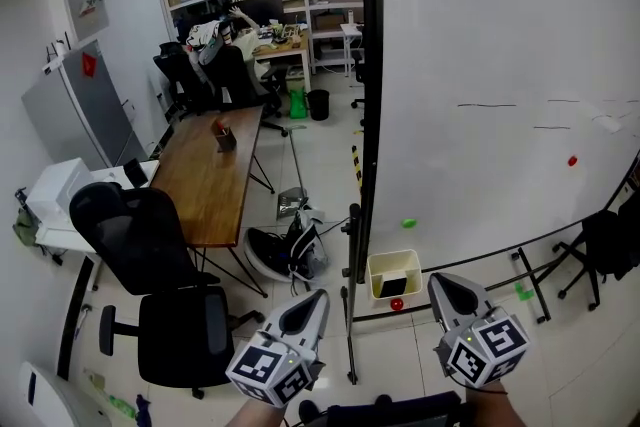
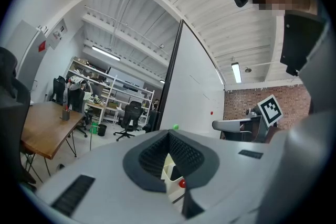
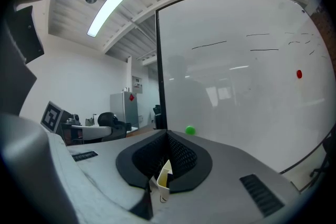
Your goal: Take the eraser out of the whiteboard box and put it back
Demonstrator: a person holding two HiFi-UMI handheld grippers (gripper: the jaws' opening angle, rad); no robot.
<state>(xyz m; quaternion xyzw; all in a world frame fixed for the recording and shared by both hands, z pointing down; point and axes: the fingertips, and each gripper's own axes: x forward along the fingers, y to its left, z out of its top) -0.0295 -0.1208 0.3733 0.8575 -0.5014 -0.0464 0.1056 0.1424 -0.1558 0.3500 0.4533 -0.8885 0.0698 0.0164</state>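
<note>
I see glossy whiteboard (image 1: pixel 480 65), cream box (image 1: pixel 376 275) at lower-left corner, pale tiled floor (image 1: pixel 320 155). Left gripper (image 1: pixel 321 294), right gripper (image 1: pixel 438 281): jaws together, empty.

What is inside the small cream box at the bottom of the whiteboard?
A dark block, likely the eraser, sits inside the cream box. Its lower part is hidden behind the box's front wall, and nothing else shows in there.

Glossy whiteboard (image 1: pixel 480 35), wooden table (image 1: pixel 205 185), plastic box (image 1: pixel 376 277)
</note>
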